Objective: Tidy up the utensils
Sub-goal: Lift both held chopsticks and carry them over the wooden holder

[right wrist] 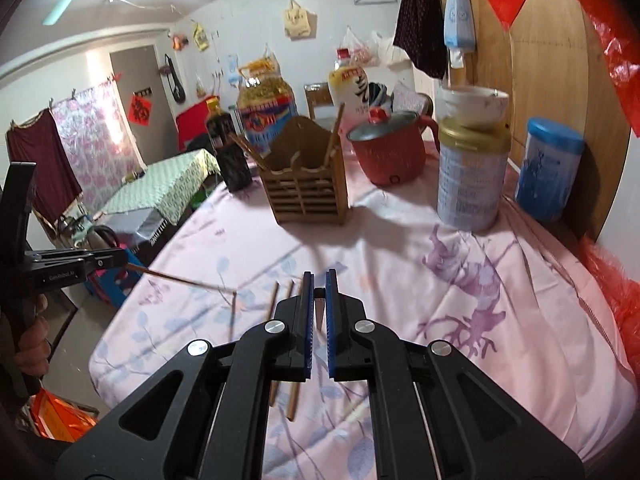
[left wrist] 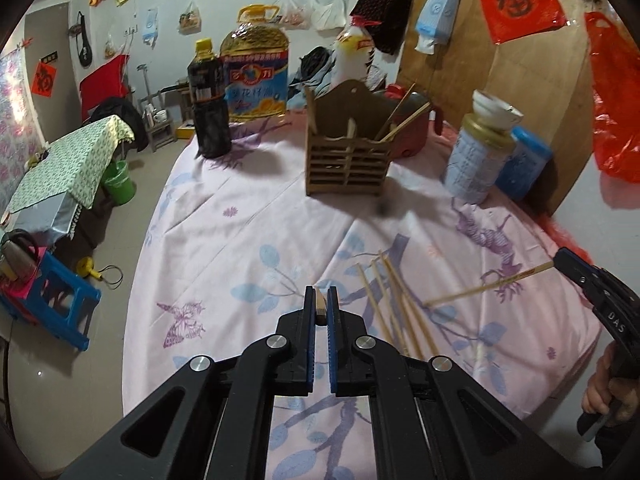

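The left gripper was clamped on one chopstick; the right gripper was likewise clamped on another chopstick. Loose chopsticks lay on the tablecloth just right of the left jaws. The wooden utensil holder stood well ahead of both.

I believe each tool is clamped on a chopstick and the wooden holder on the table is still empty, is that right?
Not quite: the wooden holder already has chopsticks standing in it, as the left wrist view shows. The rest holds: the left tool and right tool are each clamped on a chopstick.
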A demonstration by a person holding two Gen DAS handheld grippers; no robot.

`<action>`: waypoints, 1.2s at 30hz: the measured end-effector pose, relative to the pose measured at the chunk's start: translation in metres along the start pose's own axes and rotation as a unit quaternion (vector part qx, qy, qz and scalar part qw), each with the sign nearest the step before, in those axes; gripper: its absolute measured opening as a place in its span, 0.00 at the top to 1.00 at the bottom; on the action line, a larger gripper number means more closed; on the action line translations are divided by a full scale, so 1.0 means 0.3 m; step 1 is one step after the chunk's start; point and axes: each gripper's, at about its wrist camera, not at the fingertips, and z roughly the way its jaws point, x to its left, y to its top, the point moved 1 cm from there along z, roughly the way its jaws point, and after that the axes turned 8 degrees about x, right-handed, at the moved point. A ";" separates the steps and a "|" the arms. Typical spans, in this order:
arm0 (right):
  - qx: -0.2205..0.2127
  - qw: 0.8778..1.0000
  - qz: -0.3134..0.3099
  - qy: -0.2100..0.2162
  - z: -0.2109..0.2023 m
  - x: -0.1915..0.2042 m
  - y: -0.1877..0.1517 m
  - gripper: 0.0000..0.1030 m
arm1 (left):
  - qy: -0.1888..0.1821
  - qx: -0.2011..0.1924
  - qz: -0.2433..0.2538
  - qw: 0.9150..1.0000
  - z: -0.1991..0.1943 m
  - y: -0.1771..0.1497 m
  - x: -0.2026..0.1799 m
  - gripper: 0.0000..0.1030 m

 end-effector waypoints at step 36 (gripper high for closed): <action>-0.119 0.992 -0.020 0.027 0.044 0.127 0.562 0.94 | -0.047 -0.092 0.068 0.992 -0.152 0.601 -0.047 0.95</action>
